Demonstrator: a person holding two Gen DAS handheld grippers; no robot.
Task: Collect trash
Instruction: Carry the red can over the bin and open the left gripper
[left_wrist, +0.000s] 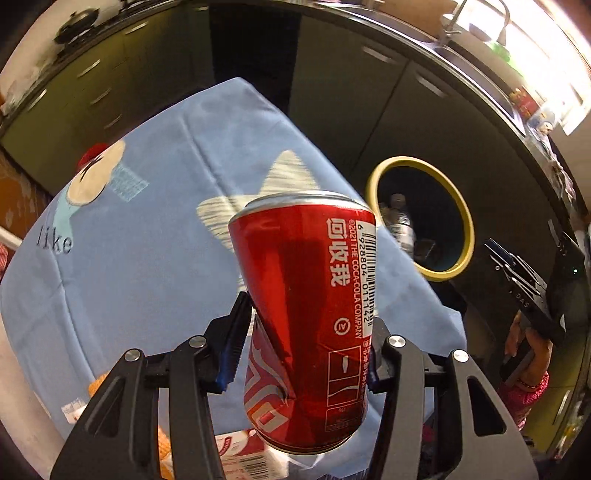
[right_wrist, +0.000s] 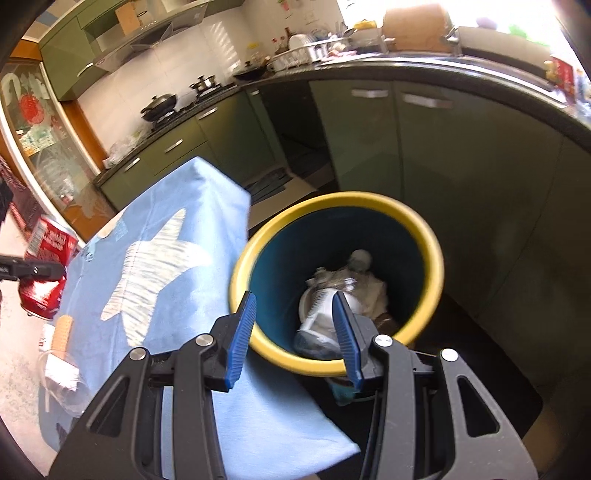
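Red cola can: dented, clamped between the pads of the left gripper, held above the blue tablecloth, well left of the bin.

Yellow-rimmed bin: stands on the floor just beside the cloth's corner; contains a plastic bottle and crumpled paper.

Right gripper: jaws parted, nothing between them, poised over the bin's near rim.

The bin stood open at the top, just beside the blue cloth. Trash lay low inside, so room was left above it.
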